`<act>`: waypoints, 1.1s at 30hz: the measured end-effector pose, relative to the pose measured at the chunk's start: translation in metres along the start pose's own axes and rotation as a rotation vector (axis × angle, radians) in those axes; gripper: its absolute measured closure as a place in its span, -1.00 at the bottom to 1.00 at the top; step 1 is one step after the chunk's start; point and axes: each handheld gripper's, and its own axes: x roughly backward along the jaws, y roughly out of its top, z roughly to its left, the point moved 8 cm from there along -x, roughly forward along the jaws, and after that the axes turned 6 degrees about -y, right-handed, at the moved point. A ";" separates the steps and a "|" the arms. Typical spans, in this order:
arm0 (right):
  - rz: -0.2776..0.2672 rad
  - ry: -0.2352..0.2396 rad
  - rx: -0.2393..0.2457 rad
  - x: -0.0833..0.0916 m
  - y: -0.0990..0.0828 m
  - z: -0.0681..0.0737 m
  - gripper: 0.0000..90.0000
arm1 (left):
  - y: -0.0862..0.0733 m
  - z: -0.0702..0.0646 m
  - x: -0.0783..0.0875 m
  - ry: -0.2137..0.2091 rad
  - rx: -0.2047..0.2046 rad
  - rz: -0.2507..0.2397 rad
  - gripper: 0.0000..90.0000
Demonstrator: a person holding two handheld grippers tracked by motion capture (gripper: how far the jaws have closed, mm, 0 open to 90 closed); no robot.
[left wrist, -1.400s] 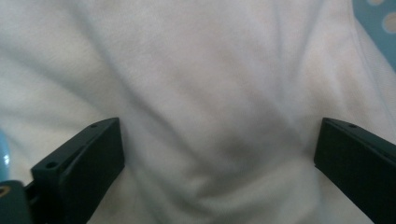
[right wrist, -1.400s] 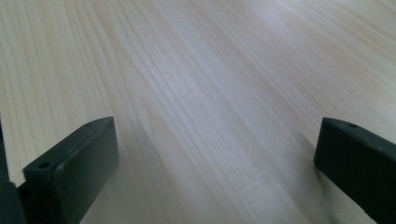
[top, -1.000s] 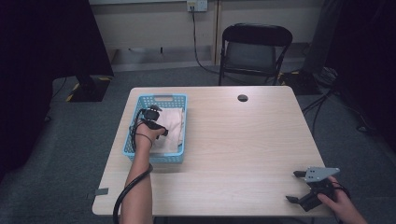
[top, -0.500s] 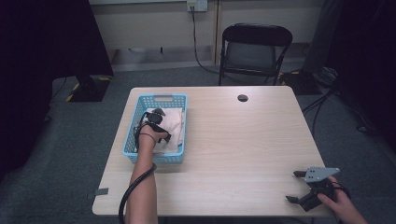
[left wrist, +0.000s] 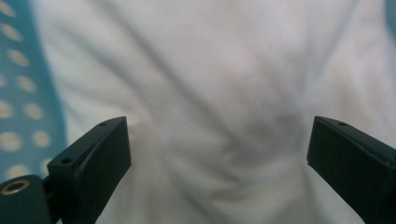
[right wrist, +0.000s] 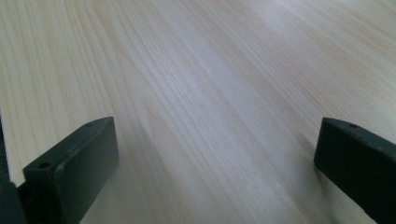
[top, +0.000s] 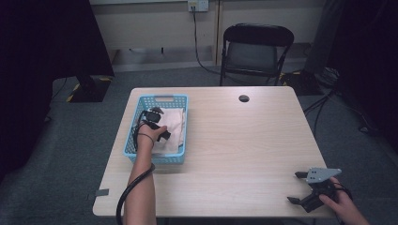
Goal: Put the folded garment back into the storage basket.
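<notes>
Left claw [top: 157, 125] sits down inside the blue basket [top: 136, 123], jaws spread wide; they have just been opening. In the left gripper view the white cloth [left wrist: 219, 84] lies rumpled beneath and between the two black jaws, and neither pad presses on it. Cloth is loose, creased toward the middle, filling the basket floor; the perforated blue wall shows at the edge of that view. From above, the person's left hand [top: 152, 133] wraps the tool, forearm reaching in from the near edge of the desk [top: 244, 154], cable looping back under the arm.

Basket stands on the left part of the desk, long side running away from the person.

Right claw [top: 294, 187] rests low at the near right corner of the desk, jaws apart, nothing between them but bare pale woodgrain in the right gripper view. Grey three-cornered plate on top.

Farther out: a small dark round disc [top: 243, 98] near the far edge of the desk; a black folding chair [top: 256, 49] beyond it, against the wall.
</notes>
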 end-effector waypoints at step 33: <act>0.000 -0.001 -0.001 0.000 0.000 0.000 -1.00 | 0.014 -0.037 0.062 -0.124 -0.056 -0.222 -0.88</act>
